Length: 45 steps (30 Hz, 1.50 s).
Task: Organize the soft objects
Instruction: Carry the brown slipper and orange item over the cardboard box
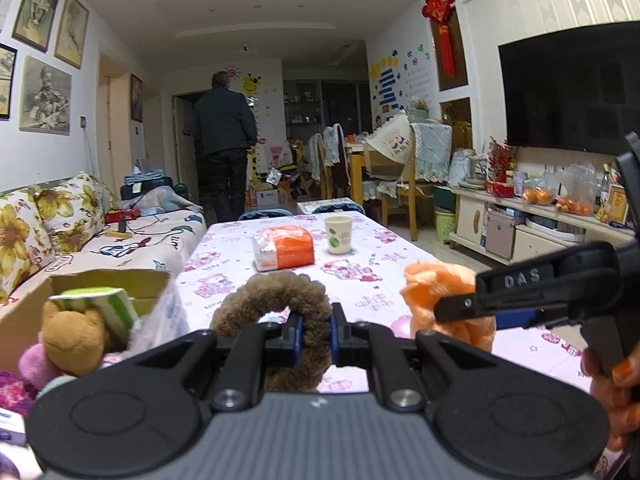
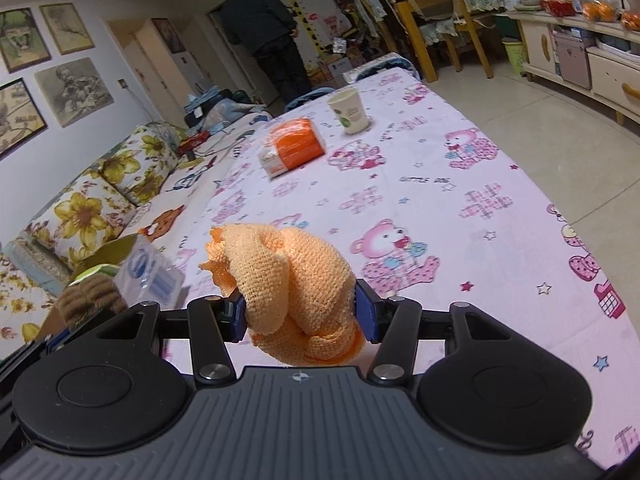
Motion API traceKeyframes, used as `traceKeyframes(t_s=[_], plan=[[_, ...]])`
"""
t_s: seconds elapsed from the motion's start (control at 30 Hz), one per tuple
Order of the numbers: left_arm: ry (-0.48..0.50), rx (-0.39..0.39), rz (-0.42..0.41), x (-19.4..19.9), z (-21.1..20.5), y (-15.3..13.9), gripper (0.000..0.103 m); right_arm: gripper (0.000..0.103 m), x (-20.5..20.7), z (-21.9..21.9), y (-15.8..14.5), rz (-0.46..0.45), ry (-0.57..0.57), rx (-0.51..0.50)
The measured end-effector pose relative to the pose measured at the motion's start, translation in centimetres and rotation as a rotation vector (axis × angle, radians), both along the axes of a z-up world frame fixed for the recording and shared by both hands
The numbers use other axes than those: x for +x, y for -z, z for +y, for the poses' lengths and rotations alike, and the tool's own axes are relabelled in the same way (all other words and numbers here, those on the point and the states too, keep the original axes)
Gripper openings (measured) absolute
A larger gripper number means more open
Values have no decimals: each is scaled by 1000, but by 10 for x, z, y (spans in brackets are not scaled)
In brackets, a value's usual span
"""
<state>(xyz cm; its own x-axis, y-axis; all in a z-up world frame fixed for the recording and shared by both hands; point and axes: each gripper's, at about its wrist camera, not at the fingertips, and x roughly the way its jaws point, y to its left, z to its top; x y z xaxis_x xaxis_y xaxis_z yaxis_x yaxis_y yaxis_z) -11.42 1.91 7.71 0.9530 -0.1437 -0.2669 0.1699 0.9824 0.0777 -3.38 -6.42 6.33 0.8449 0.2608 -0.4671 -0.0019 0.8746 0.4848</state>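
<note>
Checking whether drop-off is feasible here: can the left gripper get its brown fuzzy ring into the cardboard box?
Probably yes. The left gripper, shut on the brown fuzzy ring, sits just beside the cardboard box, which is open-topped though already crowded.

This was a lived-in home living room. A floral-cushioned sofa (image 1: 60,216) ran along one wall under framed drawings (image 1: 46,96). A wall-mounted television (image 1: 568,84) hung above a low cabinet (image 1: 532,224) crowded with bagged oranges. A pink cartoon-bear cloth covered the tabletop (image 2: 460,200). Dining chairs (image 1: 400,168) and a red knot ornament (image 1: 440,20) stood farther back.
</note>
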Motion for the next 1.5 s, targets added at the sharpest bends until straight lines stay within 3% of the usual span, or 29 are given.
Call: traceKeyframes(t_s=[0.7, 1.07, 1.5], plan=[[-294, -70, -51, -13, 88, -37, 10, 66, 13, 42, -24, -112, -165, -21], [-410, -115, -16, -9, 132, -31, 10, 66, 35, 76, -28, -135, -264, -13], [-449, -204, 58, 2, 169, -9, 10, 66, 51, 113, -28, -137, -365, -6]])
